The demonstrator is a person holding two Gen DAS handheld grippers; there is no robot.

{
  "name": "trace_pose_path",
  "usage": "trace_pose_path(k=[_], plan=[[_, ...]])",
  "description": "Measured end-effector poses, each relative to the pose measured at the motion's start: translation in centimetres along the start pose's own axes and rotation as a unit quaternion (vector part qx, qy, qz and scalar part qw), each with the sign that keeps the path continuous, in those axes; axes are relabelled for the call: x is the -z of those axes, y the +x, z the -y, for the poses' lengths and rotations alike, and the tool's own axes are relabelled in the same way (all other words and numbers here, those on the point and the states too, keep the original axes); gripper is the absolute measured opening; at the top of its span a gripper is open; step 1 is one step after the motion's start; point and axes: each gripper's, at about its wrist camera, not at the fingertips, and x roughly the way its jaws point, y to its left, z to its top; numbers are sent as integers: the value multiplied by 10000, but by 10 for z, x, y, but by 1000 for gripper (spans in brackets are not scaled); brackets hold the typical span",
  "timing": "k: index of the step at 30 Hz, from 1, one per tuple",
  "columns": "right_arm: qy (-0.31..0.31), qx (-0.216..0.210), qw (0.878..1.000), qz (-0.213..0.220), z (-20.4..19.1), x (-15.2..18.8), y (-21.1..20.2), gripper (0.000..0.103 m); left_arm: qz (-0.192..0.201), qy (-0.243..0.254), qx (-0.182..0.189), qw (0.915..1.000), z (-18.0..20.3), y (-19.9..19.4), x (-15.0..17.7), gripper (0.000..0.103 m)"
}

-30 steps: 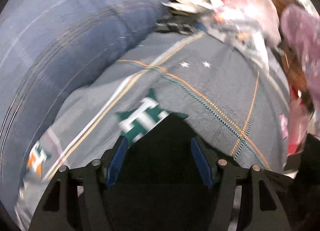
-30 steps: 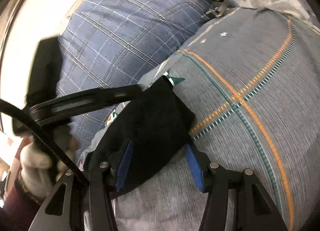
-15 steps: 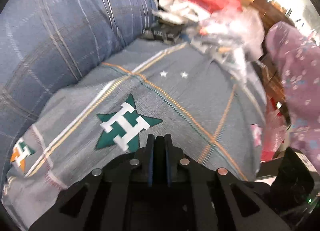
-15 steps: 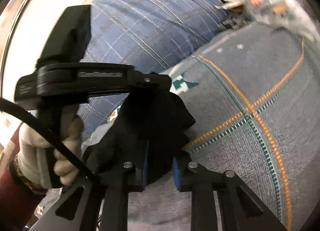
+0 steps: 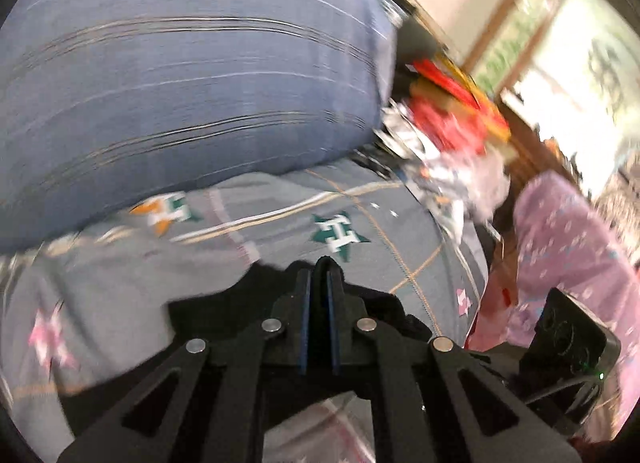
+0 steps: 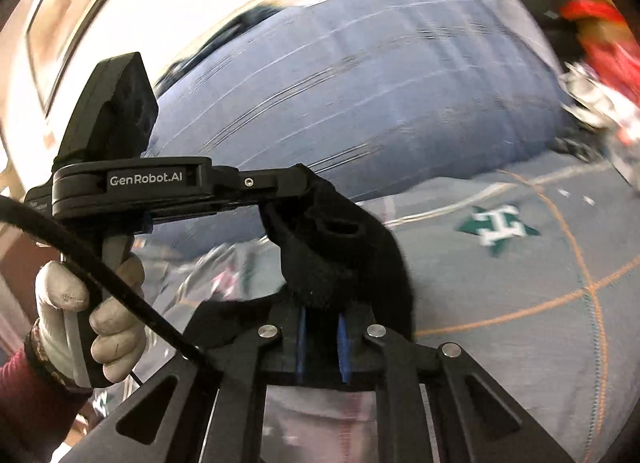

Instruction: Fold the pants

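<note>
The black pants point(image 6: 344, 247) hang bunched between my two grippers above a grey bedspread point(image 6: 500, 295). My right gripper point(image 6: 322, 319) is shut on a thick wad of the black cloth. My left gripper point(image 5: 319, 283) is shut on the pants' edge, with black cloth point(image 5: 224, 299) spreading around its fingers. In the right wrist view the left gripper point(image 6: 288, 187) comes in from the left, held by a gloved hand point(image 6: 84, 303), and pinches the same bunch from the side. Both frames are blurred by motion.
A big blue checked pillow point(image 5: 180, 75) lies behind the bedspread point(image 5: 360, 215), which has green star logos point(image 5: 340, 237). Red and silver clutter point(image 5: 448, 135) sits at the far right. A pink patterned cloth point(image 5: 568, 255) and a black device point(image 5: 568, 339) are at the right.
Both grippers closed on the black pants and lifted them off the bedspread. The views swung up and left, so more of the pillow and window shows.
</note>
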Motion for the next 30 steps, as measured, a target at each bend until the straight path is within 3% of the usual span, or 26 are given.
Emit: trace_pose_path(k=[6, 11, 20, 22, 26, 27, 30], plan=[[-780, -240, 9959, -379, -81, 9, 31, 13, 568, -947, 182, 9937, -75, -64, 36, 7], [-1289, -463, 9872, -821, -143, 22, 71, 13, 968, -1669, 299, 9808, -141, -103, 74, 7], [-1852, -438, 9677, -1653, -195, 77, 154, 13, 878, -2709, 81, 9586, -233, -94, 139, 6], [-2057, -536, 9621, -1709, -201, 87, 160, 23, 902, -2904, 81, 9526, -242, -94, 146, 7], [-2307, -811, 9556, -1643, -212, 100, 145, 52, 1067, -3114, 12, 9443, -249, -111, 153, 31], [-2374, -868, 9539, -1615, -215, 103, 137, 59, 1163, -3145, -9, 9421, -249, -119, 155, 33], [-2391, -963, 9527, -1610, -208, 106, 116, 62, 1391, -3201, -127, 9370, -244, -142, 158, 35]])
